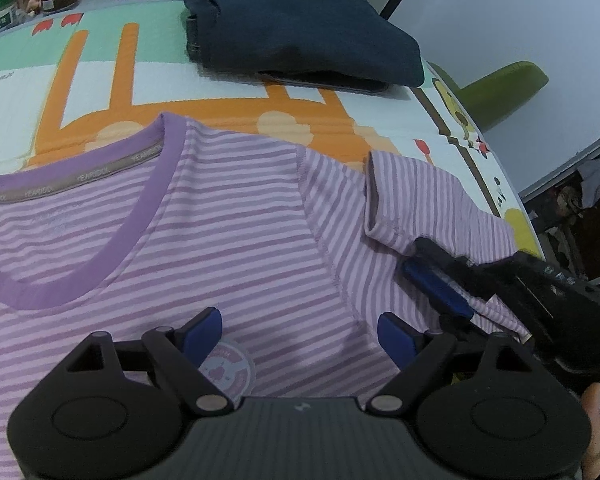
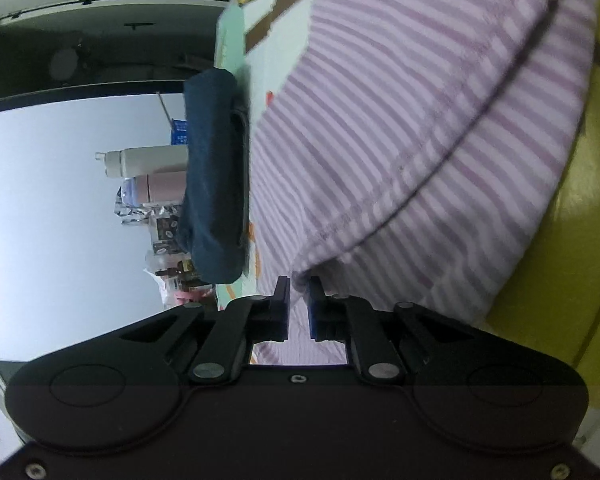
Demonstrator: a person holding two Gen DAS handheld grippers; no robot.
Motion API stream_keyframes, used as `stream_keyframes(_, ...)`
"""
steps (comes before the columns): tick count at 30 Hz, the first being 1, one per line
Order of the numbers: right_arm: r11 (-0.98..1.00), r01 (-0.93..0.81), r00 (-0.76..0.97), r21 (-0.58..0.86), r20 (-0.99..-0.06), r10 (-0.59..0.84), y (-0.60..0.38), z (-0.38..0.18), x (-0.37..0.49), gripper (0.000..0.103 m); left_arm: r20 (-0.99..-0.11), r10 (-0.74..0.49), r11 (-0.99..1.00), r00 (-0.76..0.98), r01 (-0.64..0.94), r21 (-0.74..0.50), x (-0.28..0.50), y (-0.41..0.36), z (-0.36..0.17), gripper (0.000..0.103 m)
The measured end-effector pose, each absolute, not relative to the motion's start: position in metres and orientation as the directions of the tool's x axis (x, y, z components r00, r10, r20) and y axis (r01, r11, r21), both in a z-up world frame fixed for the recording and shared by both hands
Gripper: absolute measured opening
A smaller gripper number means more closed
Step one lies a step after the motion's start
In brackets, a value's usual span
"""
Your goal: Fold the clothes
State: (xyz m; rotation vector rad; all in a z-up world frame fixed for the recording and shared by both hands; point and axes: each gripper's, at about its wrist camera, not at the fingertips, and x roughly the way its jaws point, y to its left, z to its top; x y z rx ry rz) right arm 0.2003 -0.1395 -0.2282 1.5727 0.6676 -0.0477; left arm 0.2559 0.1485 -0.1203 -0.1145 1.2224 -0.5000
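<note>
Flat on a cartoon-print mat, a purple striped T-shirt is laid collar far. Its chest is overhung by the wide-spread left gripper; its right sleeve edge is pinched by the right gripper.

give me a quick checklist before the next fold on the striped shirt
1. Right tool pinching the striped shirt at the sleeve: ok, fabric sits between the nearly closed fingers.
2. Left tool free: ok, open above the shirt's chest, holding nothing.
3. Shirt body flat on the mat: ok.
4. Sleeve flat: not ok, its cuff is turned up.
5. Folded dark garment clear of the shirt: ok.
6. Lower hem lies straight: cannot tell, out of view.
</note>
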Motion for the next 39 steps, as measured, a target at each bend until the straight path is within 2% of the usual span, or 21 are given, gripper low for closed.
stream_keyframes(2, 0.010, 0.418, 0.837, 0.908, -0.390, 0.384, -0.141, -0.230, 0.198, 0.031, -0.870, -0.428, 0.887, 0.246, 0.302, -0.350, 0.255, 0.151, -0.120, 0.087)
stream_keyframes(4, 0.020, 0.401, 0.843, 0.916, -0.378, 0.382, -0.139, -0.226, 0.200, 0.040, -0.870, -0.429, 0.887, 0.244, 0.298, -0.354, 0.254, 0.154, -0.120, 0.087)
stream_keyframes(10, 0.022, 0.438, 0.834, 0.899, -0.415, 0.363, -0.131, -0.222, 0.199, 0.040, -0.873, -0.428, 0.888, 0.235, 0.291, -0.356, 0.251, 0.163, -0.120, 0.087)
stream_keyframes(15, 0.019, 0.539, 0.802, 0.842, -0.520, 0.294, -0.131, -0.219, 0.193, 0.035, -0.870, -0.436, 0.885, 0.230, 0.284, -0.368, 0.250, 0.169, -0.121, 0.087)
stream_keyframes(18, 0.021, 0.557, 0.795, 0.830, -0.540, 0.274, -0.130, -0.214, 0.199, 0.034, -0.868, -0.439, 0.885, 0.231, 0.280, -0.372, 0.249, 0.172, -0.121, 0.087)
stream_keyframes(20, 0.027, 0.565, 0.792, 0.825, -0.551, 0.262, -0.129, -0.211, 0.204, 0.018, -0.867, -0.441, 0.884, 0.230, 0.281, -0.375, 0.248, 0.174, -0.120, 0.087)
stream_keyframes(21, 0.026, 0.565, 0.793, 0.824, -0.552, 0.258, -0.129, -0.210, 0.204, 0.016, -0.868, -0.441, 0.883, 0.229, 0.281, -0.375, 0.247, 0.175, -0.120, 0.087)
stream_keyframes(23, 0.033, 0.552, 0.803, 0.833, -0.542, 0.249, -0.128, -0.207, 0.202, 0.010, -0.866, -0.445, 0.882, 0.227, 0.279, -0.379, 0.247, 0.178, -0.120, 0.087)
stream_keyframes(28, 0.123, 0.485, 0.836, 0.866, -0.500, 0.224, -0.128, -0.197, 0.195, 0.006, -0.863, -0.451, 0.881, 0.226, 0.268, -0.391, 0.246, 0.184, -0.121, 0.087)
stream_keyframes(39, 0.240, 0.352, 0.807, 0.905, -0.423, 0.412, -0.087, -0.175, 0.205, 0.003, -0.869, -0.429, 0.900, 0.247, 0.195, -0.389, 0.238, 0.224, -0.120, 0.087)
